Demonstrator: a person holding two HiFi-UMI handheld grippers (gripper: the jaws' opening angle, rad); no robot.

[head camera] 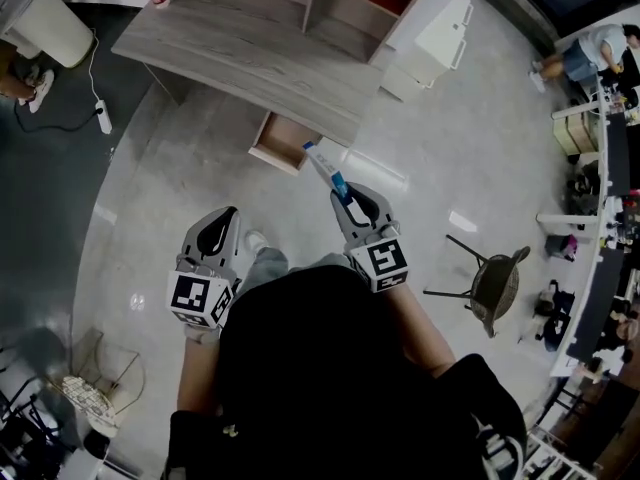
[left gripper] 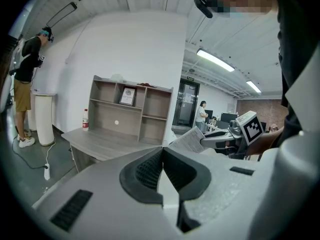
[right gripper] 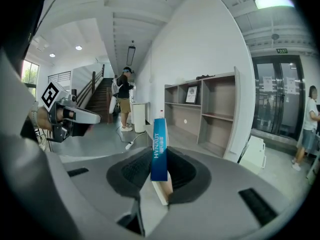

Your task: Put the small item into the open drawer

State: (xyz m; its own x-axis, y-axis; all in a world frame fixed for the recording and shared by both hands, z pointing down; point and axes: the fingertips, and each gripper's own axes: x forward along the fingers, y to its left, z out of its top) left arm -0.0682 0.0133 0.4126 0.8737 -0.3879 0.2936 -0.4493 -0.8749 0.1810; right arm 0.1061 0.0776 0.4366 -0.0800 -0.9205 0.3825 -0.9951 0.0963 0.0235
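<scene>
Head view: slim box (head camera: 325,171), long axis toward drawer (head camera: 283,140)

I am wearing a black short-sleeved top (head camera: 445,408) with a white print near the right shoulder. My left gripper (head camera: 215,226) and right gripper (head camera: 357,204) are showing pale grey moulded shells, rounded at the front. Black ribbed pads are lining their jaws, and narrow black slots are sitting in the casing. The left cube (head camera: 197,298) and the right cube (head camera: 384,261) are showing black square markers on white faces.
</scene>
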